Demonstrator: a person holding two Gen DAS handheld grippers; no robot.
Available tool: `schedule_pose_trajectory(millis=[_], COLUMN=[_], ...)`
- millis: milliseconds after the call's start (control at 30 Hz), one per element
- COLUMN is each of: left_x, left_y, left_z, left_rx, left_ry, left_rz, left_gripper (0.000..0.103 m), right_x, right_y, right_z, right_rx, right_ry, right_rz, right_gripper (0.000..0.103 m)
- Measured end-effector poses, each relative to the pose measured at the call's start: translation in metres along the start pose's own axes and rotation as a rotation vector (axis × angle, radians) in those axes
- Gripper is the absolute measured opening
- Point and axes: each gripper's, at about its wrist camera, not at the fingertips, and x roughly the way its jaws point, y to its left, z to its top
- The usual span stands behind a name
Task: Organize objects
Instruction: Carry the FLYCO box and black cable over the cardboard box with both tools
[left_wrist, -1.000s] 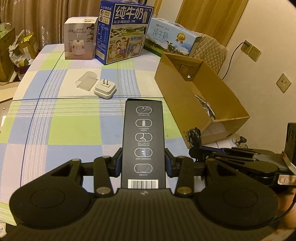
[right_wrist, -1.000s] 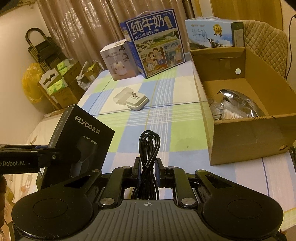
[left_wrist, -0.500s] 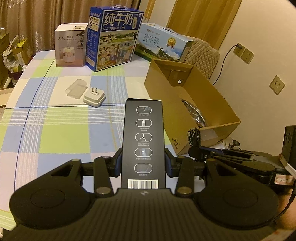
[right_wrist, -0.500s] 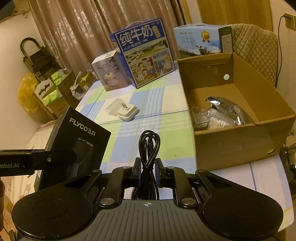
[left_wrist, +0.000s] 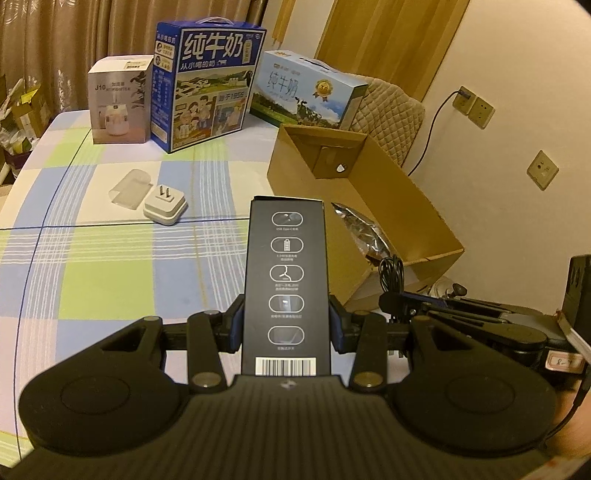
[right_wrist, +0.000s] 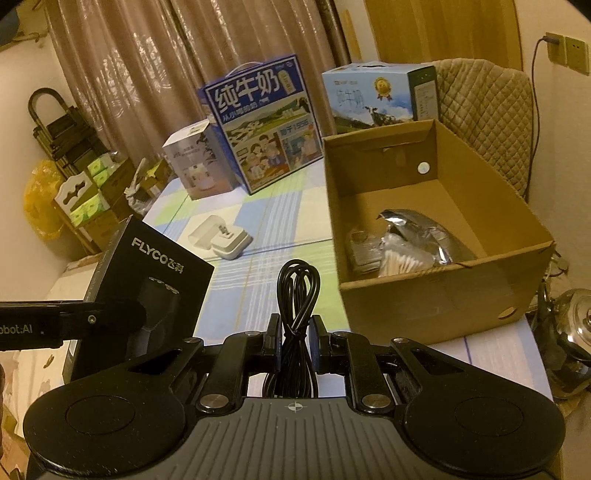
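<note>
My left gripper (left_wrist: 285, 321) is shut on a tall black FLYCO box (left_wrist: 286, 269), held above the checked tablecloth; the box also shows at the left of the right wrist view (right_wrist: 147, 288). My right gripper (right_wrist: 293, 341) is shut on a coiled black cable (right_wrist: 297, 295), also seen at the right of the left wrist view (left_wrist: 392, 271). An open cardboard box (right_wrist: 443, 295) stands to the right, with a silver foil bag (right_wrist: 417, 232) and cotton swabs (right_wrist: 400, 264) inside. A white plug adapter (left_wrist: 165, 208) lies beside a clear plastic cover (left_wrist: 129, 188) on the table.
At the table's far side stand a white humidifier box (left_wrist: 120, 99), a blue milk carton (left_wrist: 205, 83) and a light-blue milk carton (left_wrist: 306, 92). A padded chair (right_wrist: 484, 110) is behind the cardboard box. Shelves and boxes (right_wrist: 85, 184) stand left of the table.
Both grippers have lifted and drawn back a little, each still holding its object. The cardboard box's inside shows more fully in the right wrist view.
</note>
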Motion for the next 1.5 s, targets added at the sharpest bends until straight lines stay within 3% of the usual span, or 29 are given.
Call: schedule_pose_trajectory(millis=[1500], left_x=[0.039], left_y=[-0.078], left_z=[0.039], left_rx=[0.082], left_ry=[-0.006], left_rz=[-0.079], left_gripper=[0.038], right_x=[-0.032], right_y=[-0.073], right_z=[0.04], right_rx=[0.034], right_ry=[-0.081], right_rz=[-0.11], right_gripper=[0.011])
